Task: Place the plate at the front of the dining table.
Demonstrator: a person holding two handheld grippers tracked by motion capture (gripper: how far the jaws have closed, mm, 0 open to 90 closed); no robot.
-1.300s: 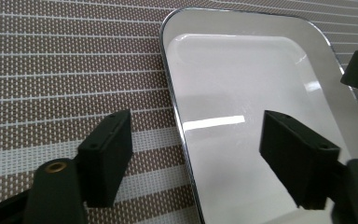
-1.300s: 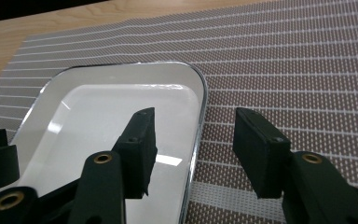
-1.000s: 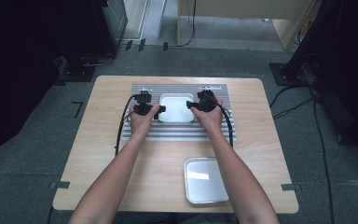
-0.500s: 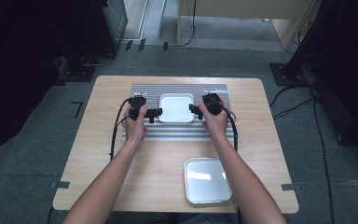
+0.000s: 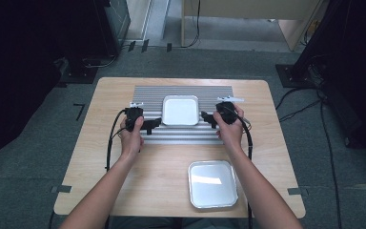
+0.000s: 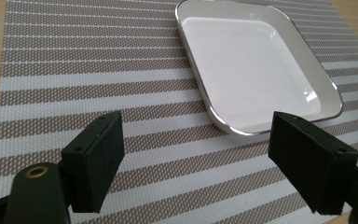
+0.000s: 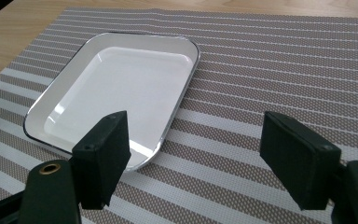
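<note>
1. Nearest the person, a square metal tray with rounded corners [image 5: 212, 183] lay on the pale wooden table [image 5: 90, 162], close to its front edge and right of centre, with bare wood to its left.

2. Beyond it ran a band of bare table, then the near edge of the grey-and-white striped woven placemat [image 5: 181, 136] — the forearms crossed this band on either side of the metal tray.

3. The left gripper [image 5: 153, 123] hovered over the mat's left part, its jaws apart and holding nothing. In the left gripper view [image 6: 200, 161] the jaws framed striped mat, and the dish's near corner sat just beyond the right jaw.

4. The right gripper [image 5: 208, 118] hovered over the mat's right part, jaws likewise spread wide and empty. In the right gripper view [image 7: 196, 163] the dish's near rim lay behind the left jaw, with bare mat ahead of the other.

5. Between the two grippers, the white rectangular enamel dish with a dark rim [image 5: 181, 110] lay flat on the mat — each gripper stood just beside one of its side edges, apart from it.

6. Behind the dish, stripes of mat ran to its far edge, then a narrow strip of wood.
</note>
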